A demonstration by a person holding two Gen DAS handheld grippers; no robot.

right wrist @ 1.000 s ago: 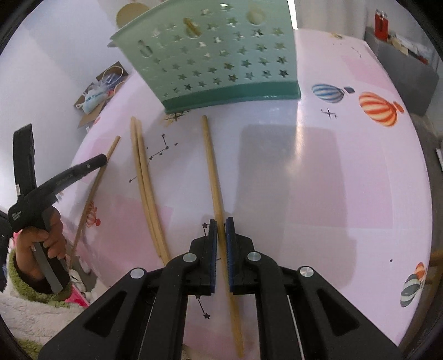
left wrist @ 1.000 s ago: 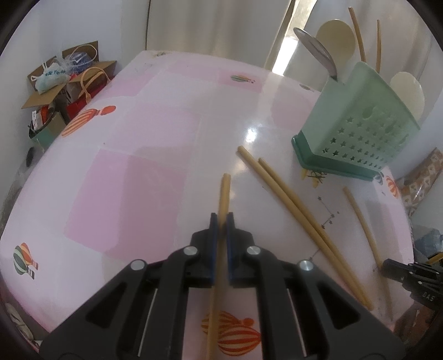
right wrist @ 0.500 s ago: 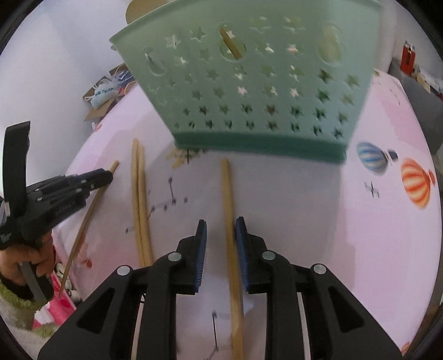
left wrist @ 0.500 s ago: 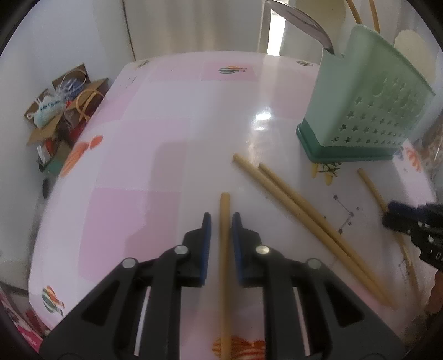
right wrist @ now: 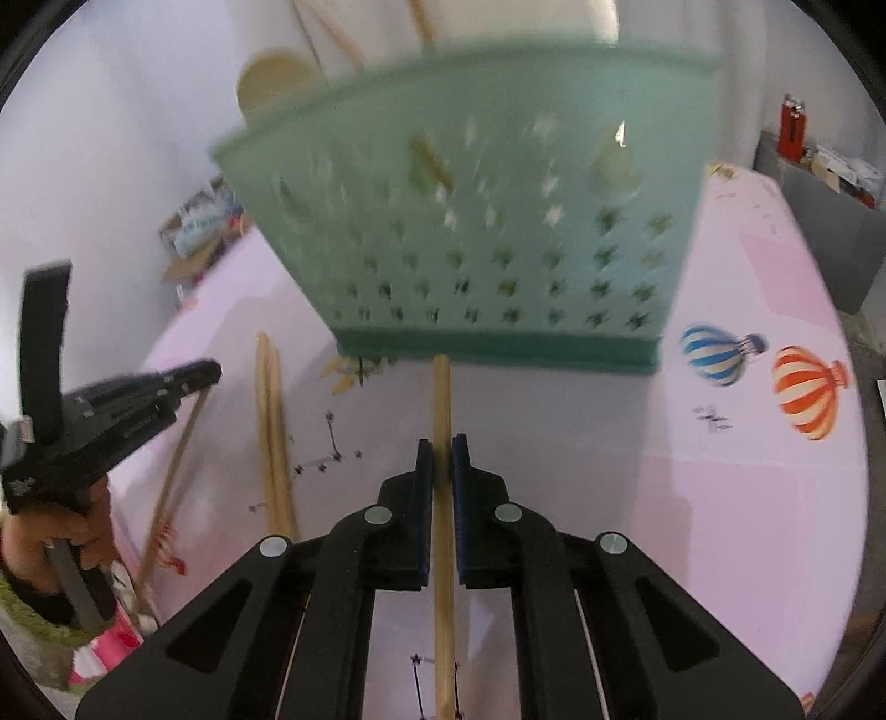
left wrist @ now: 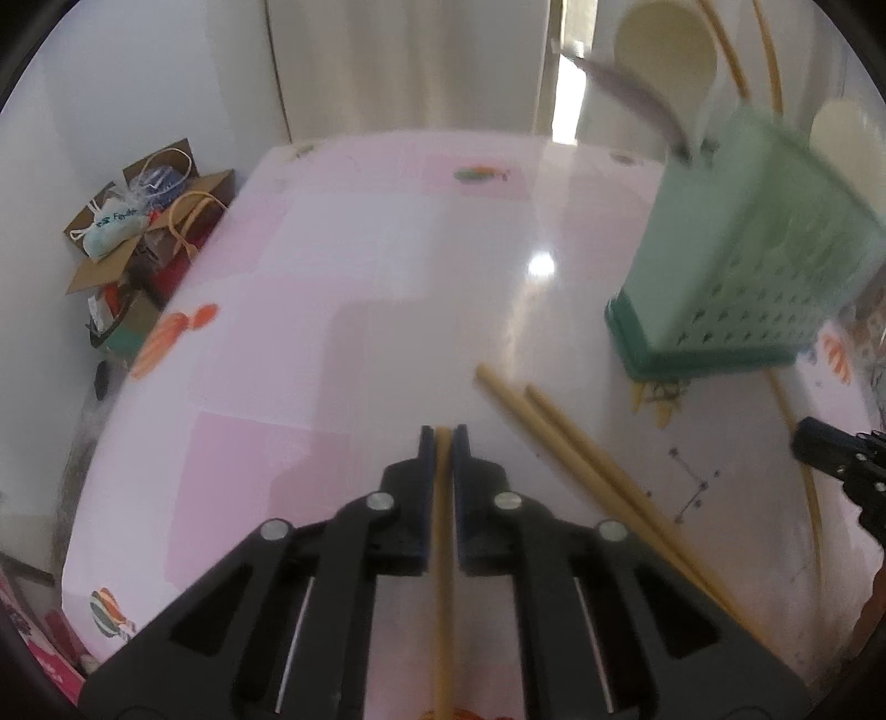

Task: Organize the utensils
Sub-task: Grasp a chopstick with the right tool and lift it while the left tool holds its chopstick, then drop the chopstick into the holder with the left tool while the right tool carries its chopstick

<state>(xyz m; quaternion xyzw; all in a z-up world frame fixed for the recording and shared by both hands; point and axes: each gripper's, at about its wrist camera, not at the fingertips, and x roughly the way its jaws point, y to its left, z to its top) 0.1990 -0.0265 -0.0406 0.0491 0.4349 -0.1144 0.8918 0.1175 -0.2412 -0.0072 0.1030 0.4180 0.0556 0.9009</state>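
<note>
My left gripper [left wrist: 443, 435] is shut on a wooden chopstick [left wrist: 443, 581] near its far end; the stick runs back between the fingers. My right gripper [right wrist: 441, 443] is shut on another chopstick [right wrist: 441, 399] whose tip reaches the base of the green star-holed utensil holder [right wrist: 470, 232]. The holder [left wrist: 736, 288] stands at the right, holding cream spoons [left wrist: 664, 44] and a metal spoon [left wrist: 637, 94]. Two more chopsticks [left wrist: 581, 448] lie side by side on the table, also visible in the right wrist view [right wrist: 271, 421]. A hand holds the left gripper [right wrist: 207, 372] at the left.
The pink tablecloth [right wrist: 747, 498] has printed balloons [right wrist: 808, 393]. Cardboard boxes with bags [left wrist: 138, 221] sit on the floor past the table's left edge. A grey shelf with a red lighter [right wrist: 792, 122] stands at the far right. The right gripper's tip [left wrist: 803, 437] shows at the right edge.
Both grippers loosened briefly, slid forward along their chopsticks and shut again. Both moved toward the green holder, which now looks larger and blurred.
</note>
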